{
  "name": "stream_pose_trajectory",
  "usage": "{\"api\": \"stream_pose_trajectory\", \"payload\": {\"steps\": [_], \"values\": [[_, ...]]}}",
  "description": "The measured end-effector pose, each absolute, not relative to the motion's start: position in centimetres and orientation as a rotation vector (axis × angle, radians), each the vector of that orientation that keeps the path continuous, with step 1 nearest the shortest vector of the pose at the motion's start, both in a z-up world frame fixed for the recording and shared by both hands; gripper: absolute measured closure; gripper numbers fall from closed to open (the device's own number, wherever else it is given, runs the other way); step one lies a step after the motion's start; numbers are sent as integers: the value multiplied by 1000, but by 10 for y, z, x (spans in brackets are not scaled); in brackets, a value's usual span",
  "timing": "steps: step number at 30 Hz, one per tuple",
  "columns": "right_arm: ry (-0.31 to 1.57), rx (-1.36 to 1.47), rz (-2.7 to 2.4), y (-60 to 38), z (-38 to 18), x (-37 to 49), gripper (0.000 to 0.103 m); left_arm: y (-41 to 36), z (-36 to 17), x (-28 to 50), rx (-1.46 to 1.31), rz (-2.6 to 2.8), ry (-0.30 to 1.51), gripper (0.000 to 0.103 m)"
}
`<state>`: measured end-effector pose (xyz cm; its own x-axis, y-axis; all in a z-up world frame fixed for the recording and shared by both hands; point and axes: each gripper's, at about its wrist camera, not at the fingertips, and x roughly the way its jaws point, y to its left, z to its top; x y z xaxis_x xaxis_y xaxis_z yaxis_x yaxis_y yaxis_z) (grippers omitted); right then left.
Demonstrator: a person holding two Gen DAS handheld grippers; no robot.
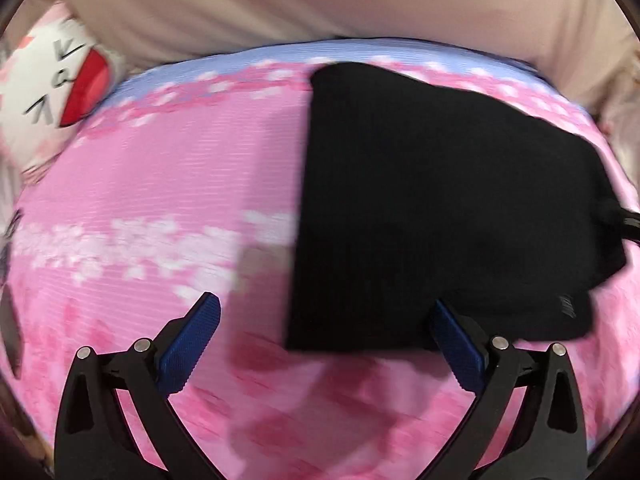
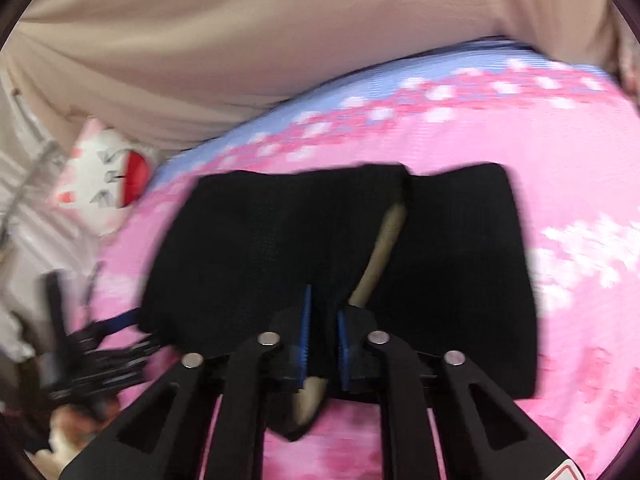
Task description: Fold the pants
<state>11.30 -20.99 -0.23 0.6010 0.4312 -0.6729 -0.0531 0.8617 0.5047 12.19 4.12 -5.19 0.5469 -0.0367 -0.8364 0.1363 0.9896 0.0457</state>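
Black pants [image 1: 440, 208] lie folded into a block on a pink blossom-print blanket [image 1: 160, 184]. My left gripper [image 1: 326, 336] stands open and wide at the pants' near edge. Its right finger [image 1: 456, 348] touches the cloth, and the pants' near left corner lies between the fingers, unpinched. In the right wrist view my right gripper [image 2: 323, 334] is shut on a fold of the black pants [image 2: 248, 248] at their near edge. A beige strip [image 2: 382, 248] shows in a gap in the cloth. The left gripper [image 2: 104, 344] appears blurred at that view's left.
A white plush cushion with a red patch [image 1: 60, 92] sits at the blanket's far left corner. Beige fabric [image 1: 320, 4] hangs behind the blanket's pale blue far border [image 1: 280, 54]. Pink blanket stretches bare to the left of the pants.
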Motion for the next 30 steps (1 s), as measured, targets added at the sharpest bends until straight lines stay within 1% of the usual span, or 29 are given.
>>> {"api": "stream_pose_trajectory", "payload": {"steps": [3, 4, 5, 6, 7, 10, 11, 12, 18, 21, 23, 25, 27, 30], "values": [[840, 475, 448, -182, 22, 119, 94, 77, -35, 134, 102, 65, 904, 5], [853, 458, 463, -173, 20, 123, 94, 87, -35, 139, 107, 84, 899, 5], [868, 432, 451, -169, 16, 124, 90, 96, -38, 145, 104, 92, 924, 5], [904, 382, 391, -168, 5, 125, 80, 104, -44, 148, 89, 108, 949, 5], [934, 358, 317, -172, -6, 122, 76, 109, -47, 147, 80, 108, 961, 5], [956, 451, 261, -205, -27, 96, 75, 117, -45, 133, 54, 72, 950, 5], [963, 482, 249, -214, -31, 88, 68, 119, -43, 128, 42, 58, 945, 5], [975, 499, 237, -221, -35, 79, 66, 120, -41, 124, 30, 43, 942, 5], [1018, 534, 360, -199, -49, 72, 66, 98, -13, 101, 1, -91, 886, 5], [1034, 485, 384, -174, -55, 80, 66, 85, 6, 90, 22, -142, 837, 5], [1043, 434, 377, -162, -54, 84, 66, 81, 8, 87, 47, -138, 826, 5], [1030, 445, 389, -165, -49, 82, 66, 78, 5, 86, 70, -121, 832, 5], [1012, 486, 419, -171, -43, 83, 66, 80, 3, 85, 66, -113, 840, 5], [1011, 431, 417, -171, -42, 95, 66, 82, -6, 89, 46, -110, 873, 5]]}}
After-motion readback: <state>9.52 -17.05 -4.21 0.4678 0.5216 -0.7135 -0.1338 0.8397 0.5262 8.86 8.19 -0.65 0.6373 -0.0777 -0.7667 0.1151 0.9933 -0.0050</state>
